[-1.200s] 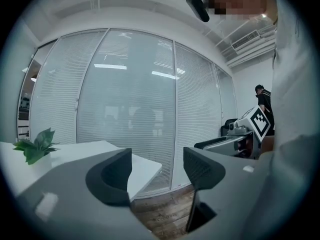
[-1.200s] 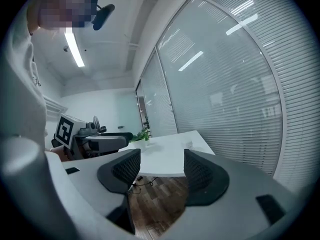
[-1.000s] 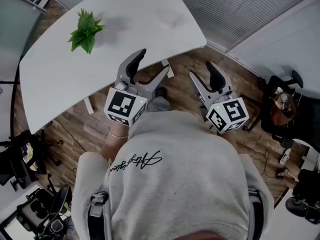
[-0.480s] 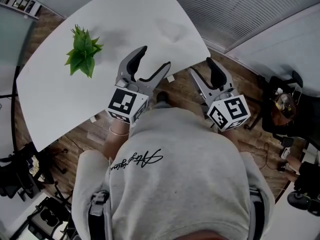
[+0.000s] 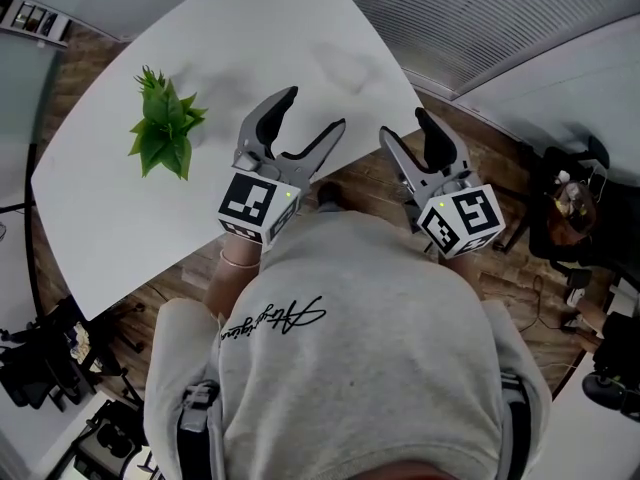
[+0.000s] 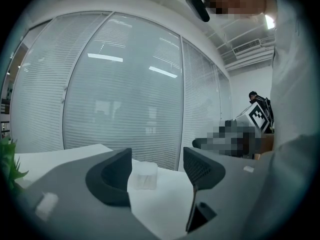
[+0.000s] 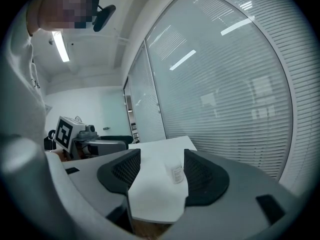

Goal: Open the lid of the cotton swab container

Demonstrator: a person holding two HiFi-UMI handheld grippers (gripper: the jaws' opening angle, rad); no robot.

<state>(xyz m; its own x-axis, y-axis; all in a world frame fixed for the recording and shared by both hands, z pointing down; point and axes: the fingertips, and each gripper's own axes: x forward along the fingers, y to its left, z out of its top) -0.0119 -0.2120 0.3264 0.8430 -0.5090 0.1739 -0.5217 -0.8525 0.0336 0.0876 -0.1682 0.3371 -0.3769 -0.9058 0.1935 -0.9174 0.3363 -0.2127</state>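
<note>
A potted plant (image 5: 163,128) stands at the left of the white table (image 5: 110,198). The left gripper (image 5: 312,110) is held over the table's near edge, its jaws spread wide with nothing gripped between them. The cotton swab container (image 6: 144,175) stands upright on its base farther along the table, toward the right-hand edge by the blinds, well apart from both grippers. Its long axis runs vertically and its top faces up. The right gripper (image 5: 402,123) hovers over the wooden floor (image 5: 500,258) just beside the table's edge, its jaws likewise wide apart and empty.

The head view gives the container only as a faint translucent smudge. The left gripper view shows it clearly as a frosted body framed between the jaws, and it catches the plant's leaves at its left border. The right gripper view shows the container close to its right-hand jaw and is the only view where a label on the side is visible. The plant does not appear there.

Compared with a second ago, both grippers have come closer to the table. The left jaws, then at the table's edge, now lie over the top. The gap between each pair of jaws looks unchanged
</note>
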